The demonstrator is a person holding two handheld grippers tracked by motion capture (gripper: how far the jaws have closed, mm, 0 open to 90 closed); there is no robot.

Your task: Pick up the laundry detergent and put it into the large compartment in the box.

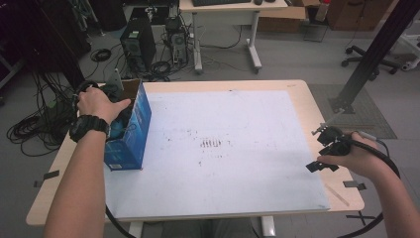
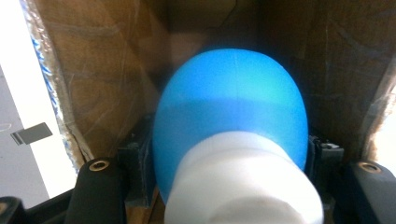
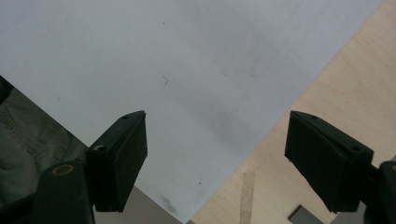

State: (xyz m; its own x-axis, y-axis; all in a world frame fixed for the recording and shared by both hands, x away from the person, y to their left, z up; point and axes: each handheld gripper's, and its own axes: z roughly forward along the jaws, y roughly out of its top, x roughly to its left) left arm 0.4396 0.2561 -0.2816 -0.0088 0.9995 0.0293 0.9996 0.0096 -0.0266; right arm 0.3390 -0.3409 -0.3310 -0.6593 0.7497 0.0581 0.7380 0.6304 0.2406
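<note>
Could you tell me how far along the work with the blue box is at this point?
Done: the left hand-held gripper is inside the open blue box. In hand: its jaws grip a blue-and-white object. Left: getting it out. The right hand-held gripper waits open.

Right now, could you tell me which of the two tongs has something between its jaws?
The left tongs, inside the blue box, with a blue-and-white bulb between them; the right tongs are open above the table edge.

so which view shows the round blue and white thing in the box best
The left gripper view: the round blue object with a white end sits large between that gripper's jaws, inside the cardboard box. The high view gives just a blue glimpse under the left hand. The right gripper view faces the table.
</note>
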